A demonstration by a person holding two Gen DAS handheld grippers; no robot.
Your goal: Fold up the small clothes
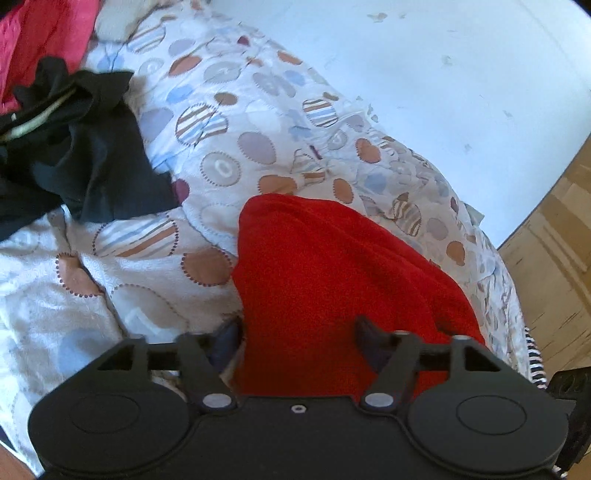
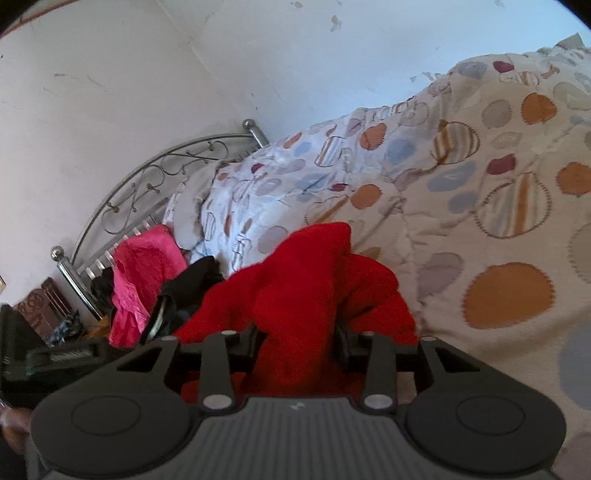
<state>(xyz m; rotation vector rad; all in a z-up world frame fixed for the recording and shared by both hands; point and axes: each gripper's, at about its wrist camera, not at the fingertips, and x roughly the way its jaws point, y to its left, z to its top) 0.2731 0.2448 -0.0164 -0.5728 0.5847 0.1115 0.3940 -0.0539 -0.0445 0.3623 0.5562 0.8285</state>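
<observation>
**Red garment held between both grippers over the bed**

Left wrist view: the left gripper [image 1: 301, 332] has the red garment [image 1: 332, 280] bunched between its fingers. The right finger [image 1: 369, 339] shows against the cloth; the left one is mostly hidden behind a fold. The jaws are set fairly wide with cloth filling the gap, so I cannot tell whether they pinch it or merely surround it. The cloth runs away from the gripper across the patterned quilt [image 1: 229, 147]. A dark garment [image 1: 85, 155] lies crumpled at far left on the quilt, well apart from the red one. A pink garment [image 1: 44, 33] sits beyond it in the far left corner. White wall [image 1: 443, 74] at far right; wooden floor [image 1: 554, 258] at the right edge.

Right wrist view: the right gripper [image 2: 299, 343] is pressed onto a thick fold of the red garment [image 2: 306, 280], cloth rising in a peak just beyond the fingers. Quilt [image 2: 480, 184] fills the right side. Far left: the pink garment [image 2: 144, 269] and the dark garment [image 2: 192, 284], near the metal headboard [image 2: 147, 184].
</observation>
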